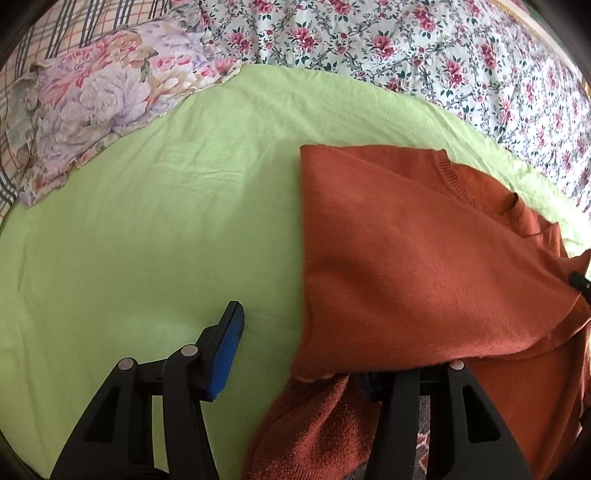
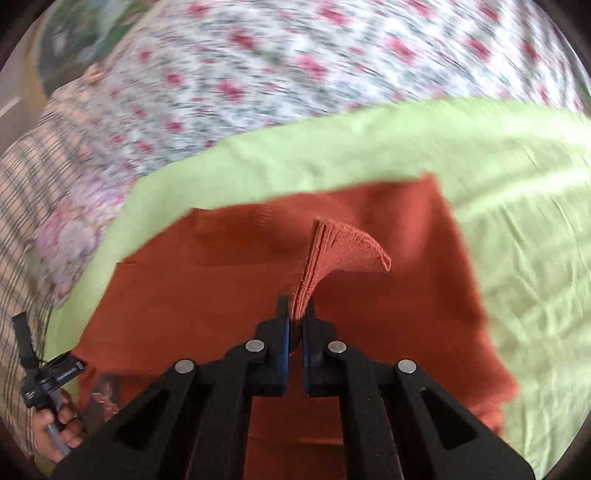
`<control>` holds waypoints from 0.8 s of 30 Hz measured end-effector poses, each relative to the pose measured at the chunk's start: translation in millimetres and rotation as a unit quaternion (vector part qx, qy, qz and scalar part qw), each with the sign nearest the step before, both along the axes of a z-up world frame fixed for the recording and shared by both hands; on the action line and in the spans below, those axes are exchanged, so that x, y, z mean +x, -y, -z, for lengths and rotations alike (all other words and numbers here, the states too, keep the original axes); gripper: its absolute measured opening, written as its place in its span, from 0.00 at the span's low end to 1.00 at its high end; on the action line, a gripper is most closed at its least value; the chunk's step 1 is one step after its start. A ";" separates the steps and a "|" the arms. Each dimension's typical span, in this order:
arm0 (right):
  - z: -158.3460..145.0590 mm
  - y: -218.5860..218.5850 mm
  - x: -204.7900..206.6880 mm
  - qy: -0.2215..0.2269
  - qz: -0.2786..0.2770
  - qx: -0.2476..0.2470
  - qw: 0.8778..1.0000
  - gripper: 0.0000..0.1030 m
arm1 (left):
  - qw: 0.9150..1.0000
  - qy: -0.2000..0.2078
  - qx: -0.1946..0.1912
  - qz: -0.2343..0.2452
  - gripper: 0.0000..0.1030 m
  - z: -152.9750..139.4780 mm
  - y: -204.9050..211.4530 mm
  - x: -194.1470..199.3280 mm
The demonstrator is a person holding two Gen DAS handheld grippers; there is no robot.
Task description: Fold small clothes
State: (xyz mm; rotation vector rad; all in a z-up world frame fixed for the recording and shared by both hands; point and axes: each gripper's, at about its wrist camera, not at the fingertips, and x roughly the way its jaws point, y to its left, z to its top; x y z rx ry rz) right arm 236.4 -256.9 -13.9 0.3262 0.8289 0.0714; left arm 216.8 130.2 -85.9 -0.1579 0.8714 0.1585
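A rust-orange knit sweater (image 1: 424, 251) lies partly folded on a light green sheet (image 1: 147, 229), its ribbed collar toward the far right. My left gripper (image 1: 299, 347) is open: one blue-padded finger (image 1: 227, 350) shows on the sheet, the other is hidden under the sweater's near edge. In the right wrist view the sweater (image 2: 221, 295) spreads below my right gripper (image 2: 295, 314), which is shut on a raised ribbed fold of the sweater (image 2: 343, 251). That view is blurred by motion.
A pale floral pillow (image 1: 107, 92) lies at the far left on a plaid cover (image 1: 66, 26). A rose-print quilt (image 1: 406, 44) runs along the far side. The other hand holding the left gripper's handle (image 2: 48, 398) shows at lower left in the right view.
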 end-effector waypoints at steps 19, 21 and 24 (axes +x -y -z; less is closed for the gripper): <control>-7.9 11.0 -21.7 0.049 0.010 0.032 0.998 0.07 | 0.998 0.042 -0.040 -0.029 0.36 -6.0 -21.5 -15.7; -8.8 6.9 -22.6 0.044 0.006 0.007 0.999 0.07 | 0.998 0.038 -0.043 -0.026 0.36 -4.8 -21.8 -14.7; 19.5 11.2 -12.3 -0.037 0.009 0.006 0.999 0.07 | 0.998 0.025 -0.050 -0.024 0.36 -0.7 -24.1 -13.5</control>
